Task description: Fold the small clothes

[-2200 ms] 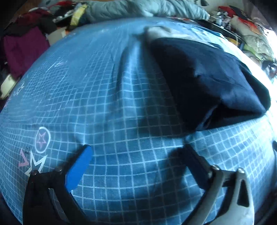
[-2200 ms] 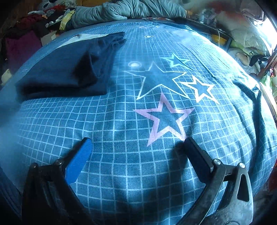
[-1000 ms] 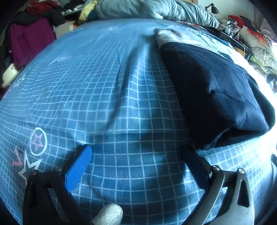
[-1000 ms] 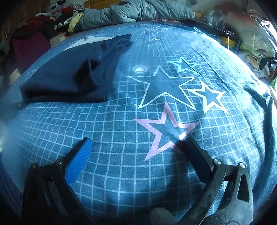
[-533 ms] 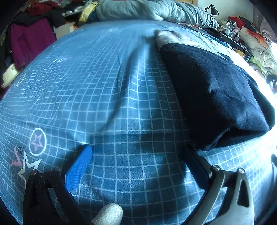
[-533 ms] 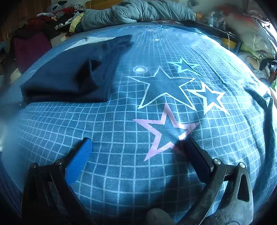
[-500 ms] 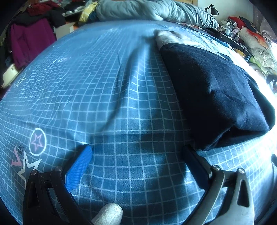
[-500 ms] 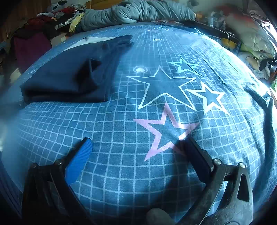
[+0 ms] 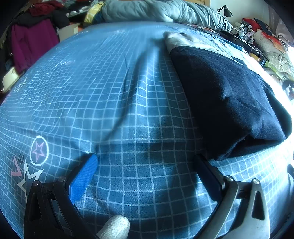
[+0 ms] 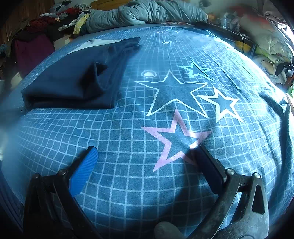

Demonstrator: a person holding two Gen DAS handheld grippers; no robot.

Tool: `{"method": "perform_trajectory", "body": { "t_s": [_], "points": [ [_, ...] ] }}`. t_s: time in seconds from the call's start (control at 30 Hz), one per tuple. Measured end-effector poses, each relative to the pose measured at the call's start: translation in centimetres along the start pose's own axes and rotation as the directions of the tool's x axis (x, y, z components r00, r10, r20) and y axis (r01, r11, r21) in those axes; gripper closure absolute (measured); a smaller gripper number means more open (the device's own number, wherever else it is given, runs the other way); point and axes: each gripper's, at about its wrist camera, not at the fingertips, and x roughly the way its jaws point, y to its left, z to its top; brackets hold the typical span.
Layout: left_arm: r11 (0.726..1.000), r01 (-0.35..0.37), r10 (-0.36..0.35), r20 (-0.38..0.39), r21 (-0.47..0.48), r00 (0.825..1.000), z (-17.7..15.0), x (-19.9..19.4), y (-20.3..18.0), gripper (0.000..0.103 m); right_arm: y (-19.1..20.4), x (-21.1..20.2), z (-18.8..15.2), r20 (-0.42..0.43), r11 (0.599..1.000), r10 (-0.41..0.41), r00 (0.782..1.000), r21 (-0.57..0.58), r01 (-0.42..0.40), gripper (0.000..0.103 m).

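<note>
A dark navy garment (image 9: 227, 99) lies folded on the blue grid-patterned bedspread (image 9: 114, 103), at the right of the left wrist view. A pale cloth (image 9: 176, 39) pokes out beyond its far end. My left gripper (image 9: 145, 161) is open just above the spread, its right finger close to the garment's near corner, nothing between the fingers. In the right wrist view the same navy garment (image 10: 77, 80) lies at the upper left. My right gripper (image 10: 147, 156) is open and empty, low over a pink star (image 10: 176, 139) printed on the spread.
A grey-blue duvet (image 10: 147, 12) is bunched at the bed's far end. Piles of clothes (image 9: 33, 36) sit left of the bed, and clutter and bedding (image 10: 272, 42) crowd the right side. A gloved fingertip (image 9: 114, 228) shows at the bottom edge.
Both grippers have edged slightly forward since 2.2 s ago, bringing the garment nearer in view; little has moved in the last second. Both stay open.
</note>
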Motion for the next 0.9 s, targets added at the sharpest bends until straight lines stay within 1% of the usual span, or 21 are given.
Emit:
{"method": "perform_trajectory", "body": {
  "t_s": [0.9],
  "points": [
    [1.0,-0.001,0.001,0.0,0.0,1.0,-0.02,0.05,-0.06,0.0,0.14,0.04,-0.14,-0.001,1.0,-0.001,1.0,0.001,0.001,0.0]
  ]
}}
